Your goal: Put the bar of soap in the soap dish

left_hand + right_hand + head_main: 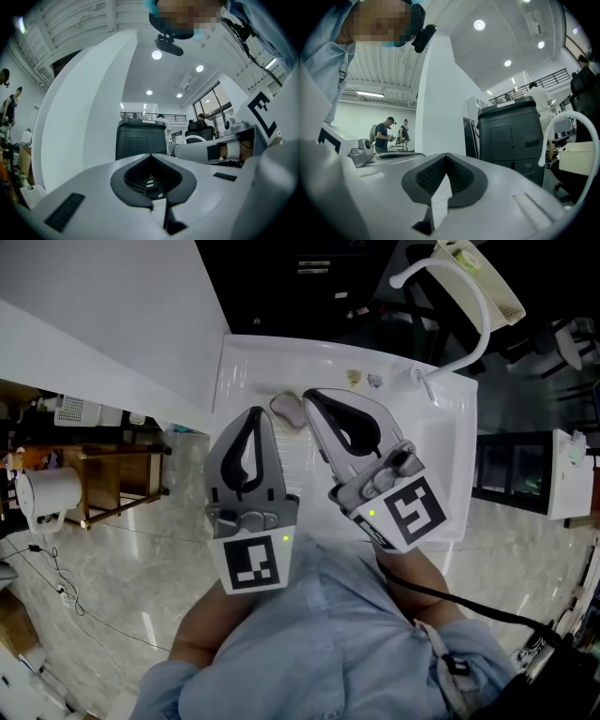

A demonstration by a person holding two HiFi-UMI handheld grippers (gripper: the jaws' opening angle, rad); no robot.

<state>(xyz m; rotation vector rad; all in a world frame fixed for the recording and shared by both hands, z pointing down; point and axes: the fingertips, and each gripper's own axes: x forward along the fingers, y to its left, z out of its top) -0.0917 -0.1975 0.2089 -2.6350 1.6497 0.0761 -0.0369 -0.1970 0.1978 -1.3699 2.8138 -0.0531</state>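
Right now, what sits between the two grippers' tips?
Head view: a pale pink oval, maybe soap, on the white sink.

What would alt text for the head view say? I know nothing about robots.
Seen from above, a person in a light blue shirt holds the left claw and right claw, both shut and empty, over a white sink. A pale pink oval, probably the bar of soap, shows between their tips.
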